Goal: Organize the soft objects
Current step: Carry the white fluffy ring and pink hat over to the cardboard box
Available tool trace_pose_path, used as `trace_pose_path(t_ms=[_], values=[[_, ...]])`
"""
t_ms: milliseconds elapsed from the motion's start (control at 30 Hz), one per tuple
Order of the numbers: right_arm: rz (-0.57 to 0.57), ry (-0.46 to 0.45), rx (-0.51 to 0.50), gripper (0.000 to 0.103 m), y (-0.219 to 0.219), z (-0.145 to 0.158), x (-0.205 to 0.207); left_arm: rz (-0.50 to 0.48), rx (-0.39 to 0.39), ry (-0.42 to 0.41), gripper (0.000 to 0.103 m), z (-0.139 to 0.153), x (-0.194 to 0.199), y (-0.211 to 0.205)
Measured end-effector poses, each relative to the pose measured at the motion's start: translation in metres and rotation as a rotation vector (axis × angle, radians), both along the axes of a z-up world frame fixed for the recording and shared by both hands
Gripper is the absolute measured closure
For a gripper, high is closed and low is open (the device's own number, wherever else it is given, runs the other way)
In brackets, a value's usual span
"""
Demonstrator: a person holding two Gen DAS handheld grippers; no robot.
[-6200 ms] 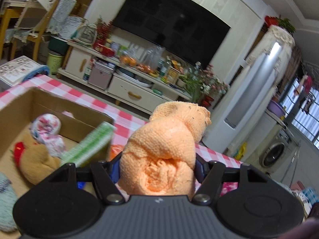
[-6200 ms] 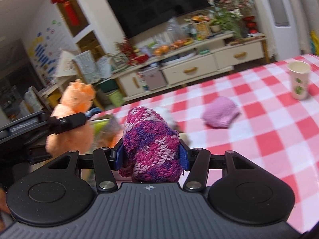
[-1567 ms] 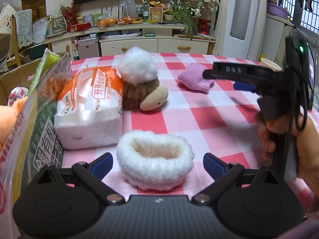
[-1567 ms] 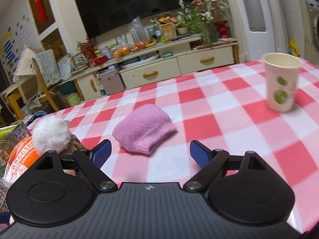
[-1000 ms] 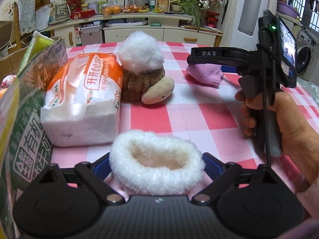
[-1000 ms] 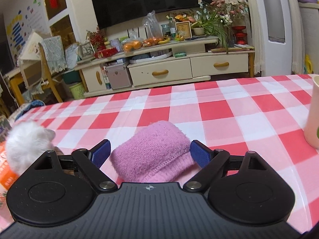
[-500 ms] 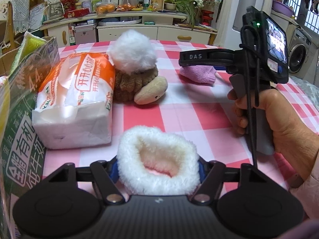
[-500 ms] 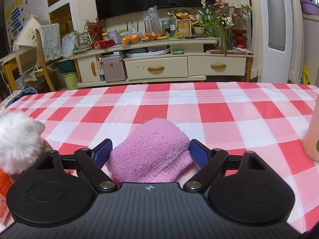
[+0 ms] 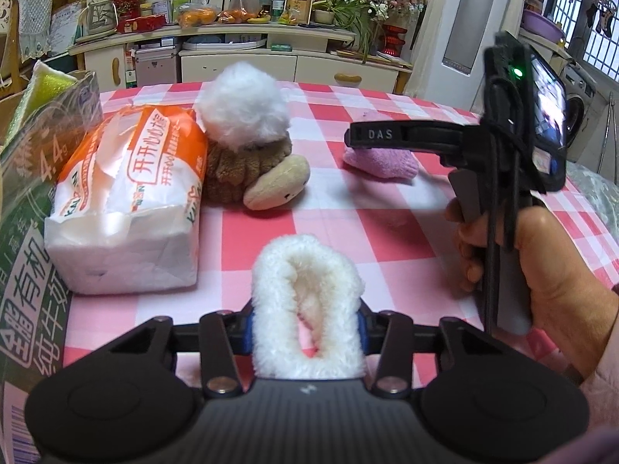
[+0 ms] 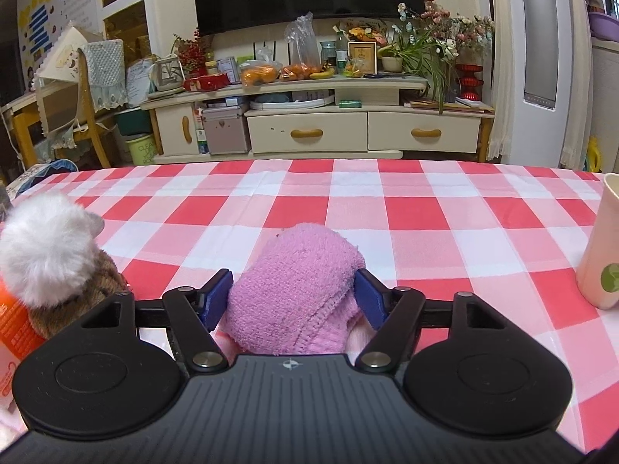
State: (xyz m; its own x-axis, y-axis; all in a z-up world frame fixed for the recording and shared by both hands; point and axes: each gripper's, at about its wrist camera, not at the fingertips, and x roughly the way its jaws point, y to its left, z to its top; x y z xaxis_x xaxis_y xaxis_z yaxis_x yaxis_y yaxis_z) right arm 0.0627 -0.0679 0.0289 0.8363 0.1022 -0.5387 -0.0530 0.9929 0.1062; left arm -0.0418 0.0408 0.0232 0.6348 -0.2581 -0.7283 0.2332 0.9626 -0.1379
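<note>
red-and-white checked tablecloth (image 10: 414, 212) is covering the table under both grippers, stretching ahead of them toward a cream tv cabinet (image 10: 309, 131) across the room. off to the left of the left gripper (image 9: 305, 326) a green printed bag (image 9: 27, 255) is filling the frame edge, and just ahead-left of it a white and orange tissue pack (image 9: 127, 201) is lying on the cloth. ahead of the left gripper a brown plush toy (image 9: 247, 174) with a white pompom (image 9: 241, 106) on top is sitting, touching the tissue pack's right side; in the right wrist view the same plush toy is showing at left of the right gripper (image 10: 294, 301). to the right of the left gripper a person's hand (image 9: 541, 266) is holding the right gripper's handle, its black finger reaching over the pink knit piece (image 10: 298, 290). a paper cup (image 10: 601, 243) is standing at far right of the right gripper, apart from it. left gripper jaws have just been closing and are squeezing the white fluffy cuff (image 9: 307, 305), blue pads pressing both sides so it is bunching into a tall narrow loop right between the fingers. right gripper jaws have just been closing too, with the pink knit piece between them on the cloth; blue pads are sitting right at its sides, left pad touching, right pad at the edge, and i cannot tell whether a firm grip is on it.
</note>
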Motion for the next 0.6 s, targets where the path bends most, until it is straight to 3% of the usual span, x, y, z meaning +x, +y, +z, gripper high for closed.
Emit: trace_pose_path(t_ms=[367,600], values=[[-0.012,0.013,0.075,0.022,-0.014,-0.001,-0.024,0.016,-0.057,0.024,0.071,0.002,-0.001,0.005],[-0.038,0.014,0.088,0.024,-0.018,-0.002,-0.044,0.020,-0.085,0.023,0.073,0.006,-0.003,0.008]])
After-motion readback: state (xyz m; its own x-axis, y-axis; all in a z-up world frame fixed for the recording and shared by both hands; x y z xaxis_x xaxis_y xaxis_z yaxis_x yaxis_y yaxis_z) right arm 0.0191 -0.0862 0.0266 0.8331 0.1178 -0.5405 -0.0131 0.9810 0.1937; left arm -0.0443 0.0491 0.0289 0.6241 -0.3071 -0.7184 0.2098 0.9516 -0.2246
